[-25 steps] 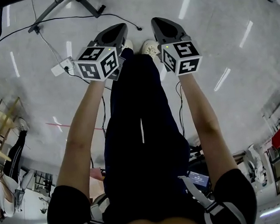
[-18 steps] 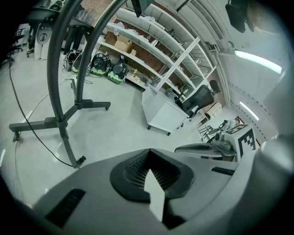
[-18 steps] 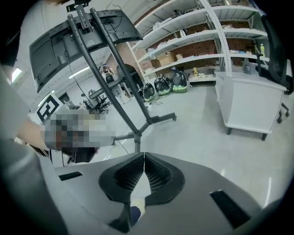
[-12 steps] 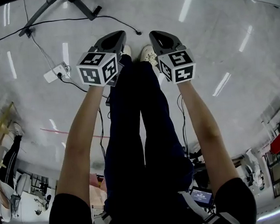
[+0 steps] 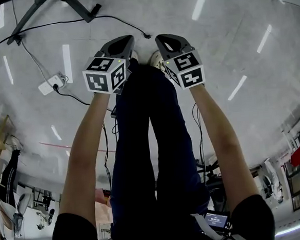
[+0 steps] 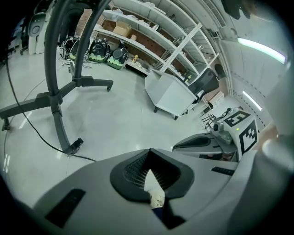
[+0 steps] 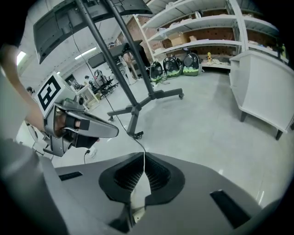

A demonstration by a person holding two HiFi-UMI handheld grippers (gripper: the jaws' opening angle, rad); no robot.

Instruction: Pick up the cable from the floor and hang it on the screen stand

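A thin black cable (image 5: 127, 24) lies on the grey floor, and its plug end (image 5: 147, 37) rests just beyond my feet. It runs back past the dark legs of the screen stand (image 5: 74, 6). My left gripper (image 5: 123, 41) and right gripper (image 5: 164, 39) hang side by side above my shoes, both shut with nothing between the jaws. In the left gripper view the left gripper (image 6: 149, 151) points at the floor near the stand (image 6: 57, 92) and the cable (image 6: 27, 124). In the right gripper view, past the right gripper (image 7: 144, 155), are the stand (image 7: 133, 108), the cable (image 7: 124, 126) and the screen (image 7: 59, 23).
A white power strip (image 5: 51, 84) with a second black lead lies on the floor to the left. White shelving (image 6: 151, 36) and a white cabinet (image 6: 172, 94) stand along the far wall. My legs and shoes (image 5: 155, 57) are right below the grippers.
Both grippers have sunk toward the floor, still side by side and shut. The stand's base and the power strip have slid toward the upper left of the head view.
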